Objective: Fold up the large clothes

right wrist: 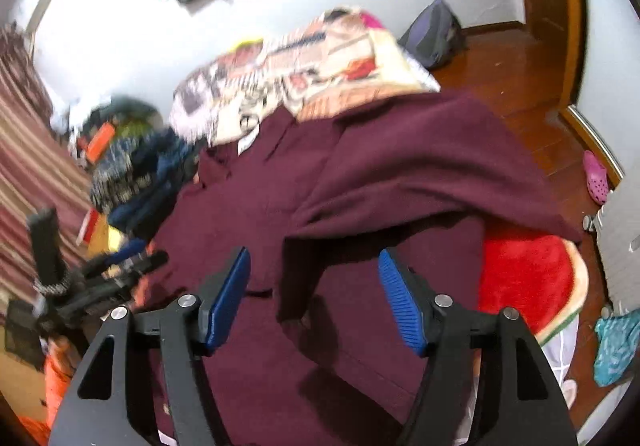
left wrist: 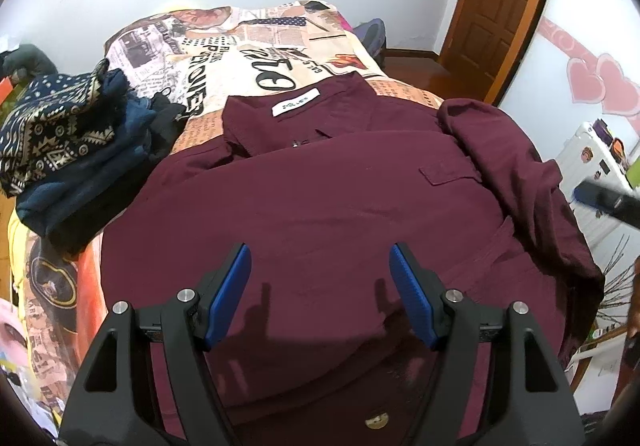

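A large maroon shirt (left wrist: 320, 186) lies spread on the bed, collar and white label (left wrist: 295, 103) at the far end. Its right sleeve (left wrist: 520, 174) is folded in over the body; in the right wrist view this sleeve (right wrist: 420, 174) crosses the shirt (right wrist: 240, 214) with its cuff lying under the fingers. My left gripper (left wrist: 320, 258) hovers open above the shirt's lower part, with nothing between its blue pads. My right gripper (right wrist: 314, 262) stands open above the sleeve end, its pads clear of the cloth. It shows blurred at the right edge of the left wrist view as the right gripper (left wrist: 608, 202).
A pile of dark blue patterned clothes (left wrist: 68, 142) sits on the bed's left side. The printed bedspread (left wrist: 260, 46) runs to the far wall. A wooden door (left wrist: 500, 6), a backpack (right wrist: 432, 34), a red blanket (right wrist: 528, 278) and a pink shoe (right wrist: 596, 174) are to the right.
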`<act>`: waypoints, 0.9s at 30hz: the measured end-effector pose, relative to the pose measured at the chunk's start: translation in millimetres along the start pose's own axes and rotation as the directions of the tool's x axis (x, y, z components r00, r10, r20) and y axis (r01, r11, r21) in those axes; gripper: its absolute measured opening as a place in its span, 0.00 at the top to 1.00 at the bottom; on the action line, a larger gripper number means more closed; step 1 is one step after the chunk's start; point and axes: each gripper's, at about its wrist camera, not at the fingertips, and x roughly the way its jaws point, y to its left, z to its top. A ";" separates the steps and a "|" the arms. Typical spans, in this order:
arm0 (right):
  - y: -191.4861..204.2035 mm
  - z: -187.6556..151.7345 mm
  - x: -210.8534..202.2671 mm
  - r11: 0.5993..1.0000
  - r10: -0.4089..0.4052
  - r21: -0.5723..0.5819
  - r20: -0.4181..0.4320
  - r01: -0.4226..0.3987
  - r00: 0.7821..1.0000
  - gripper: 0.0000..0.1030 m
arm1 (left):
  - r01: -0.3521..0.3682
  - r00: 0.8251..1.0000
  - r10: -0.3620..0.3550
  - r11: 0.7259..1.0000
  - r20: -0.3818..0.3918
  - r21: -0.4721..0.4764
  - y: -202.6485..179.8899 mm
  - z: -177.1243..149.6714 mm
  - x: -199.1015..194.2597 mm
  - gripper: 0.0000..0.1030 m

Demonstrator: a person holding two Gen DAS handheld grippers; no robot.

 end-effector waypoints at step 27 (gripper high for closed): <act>-128.9 23.5 48.5 0.852 -0.037 0.524 0.044 0.009 0.998 0.36 | -0.047 0.998 0.046 0.999 -0.045 -0.005 -3.2 9.1 20.4 0.32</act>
